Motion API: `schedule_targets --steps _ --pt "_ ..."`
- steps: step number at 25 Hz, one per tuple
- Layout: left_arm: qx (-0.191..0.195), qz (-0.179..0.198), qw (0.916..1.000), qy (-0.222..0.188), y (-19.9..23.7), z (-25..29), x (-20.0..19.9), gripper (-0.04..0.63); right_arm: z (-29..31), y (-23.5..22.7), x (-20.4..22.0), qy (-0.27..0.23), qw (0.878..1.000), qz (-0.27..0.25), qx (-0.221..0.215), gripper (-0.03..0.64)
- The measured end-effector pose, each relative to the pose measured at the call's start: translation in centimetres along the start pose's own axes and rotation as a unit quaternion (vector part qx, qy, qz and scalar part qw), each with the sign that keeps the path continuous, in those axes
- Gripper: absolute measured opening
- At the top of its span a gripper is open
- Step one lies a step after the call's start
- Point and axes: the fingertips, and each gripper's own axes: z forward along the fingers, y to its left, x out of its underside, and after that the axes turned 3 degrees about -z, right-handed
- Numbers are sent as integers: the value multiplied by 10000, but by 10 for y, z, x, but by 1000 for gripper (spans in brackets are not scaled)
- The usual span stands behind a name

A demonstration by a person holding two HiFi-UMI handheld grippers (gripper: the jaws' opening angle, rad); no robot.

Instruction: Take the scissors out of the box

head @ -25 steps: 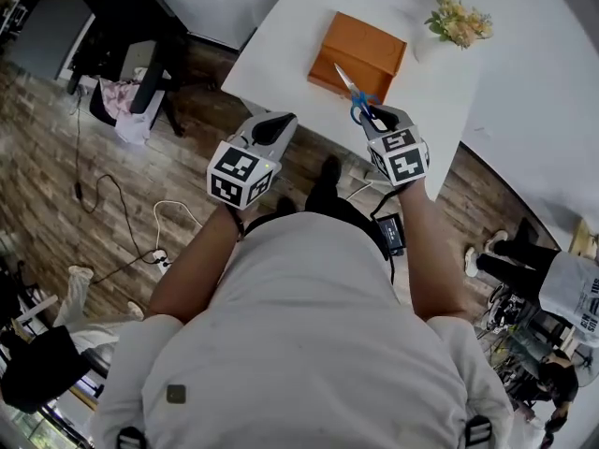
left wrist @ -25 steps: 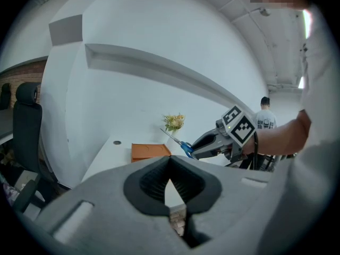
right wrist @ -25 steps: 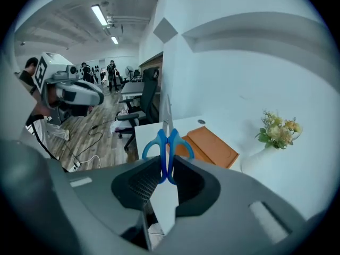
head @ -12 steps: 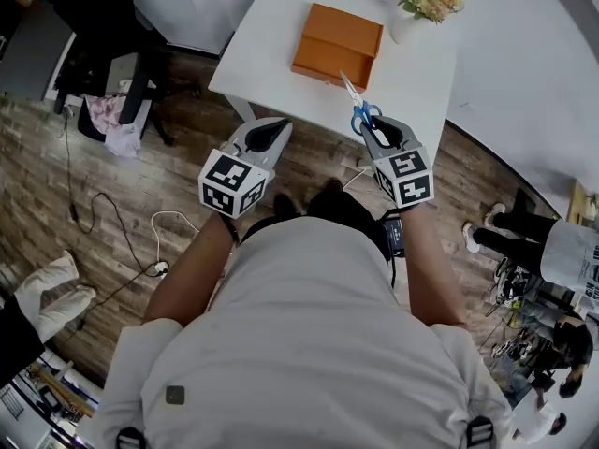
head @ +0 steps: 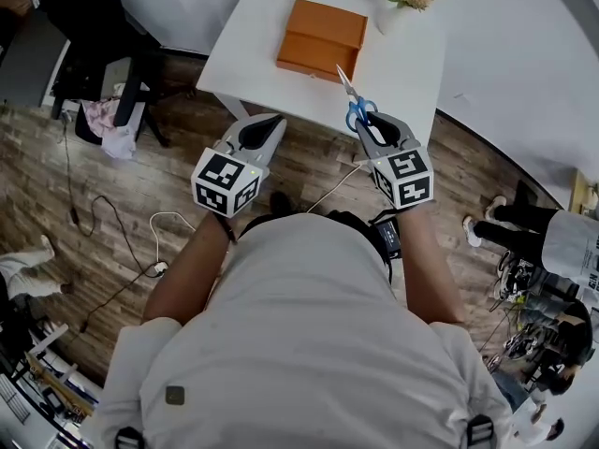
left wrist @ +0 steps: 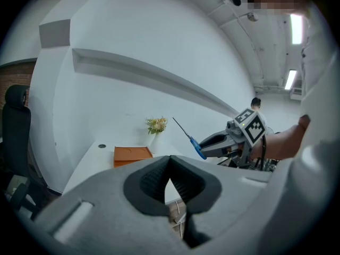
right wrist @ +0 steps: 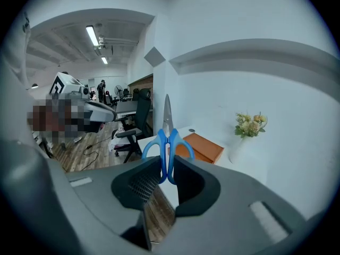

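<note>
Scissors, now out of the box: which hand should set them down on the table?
Right. The right claw is clamped on the blue handles of the scissors, blades pointing over the white table. The left claw is shut, empty, and short of the table edge.

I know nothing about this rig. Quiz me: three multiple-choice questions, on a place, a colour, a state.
1. Where are the scissors? A in the orange box B in the right gripper C in the left gripper
2. Their handles are: A red B blue C green
3. The left gripper is: A shut, empty B wide open C gripping the box
1 B: its jaws clamp the handles, outside the box.
2 B: blue loops in the right gripper view.
3 A: its jaws meet with nothing between.
</note>
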Motion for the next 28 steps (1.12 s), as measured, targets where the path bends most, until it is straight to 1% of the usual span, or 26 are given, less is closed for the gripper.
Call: schedule_targets --steps 9,15,23,28 --pt "-265 25 9996 -116 -60 23 -4 3 -52 -24 23 -331 9992 66 -207 91" --pt "-555 10 9982 -212 -103 36 0 3 -89 -38 47 -547 9975 112 -439 92" --pt "-834 29 9964 -175 -157 47 15 3 -132 -47 78 -827 9933 168 -784 92" --pt "-962 51 9952 -163 -184 37 23 3 -152 -39 91 -973 9905 178 -958 92"
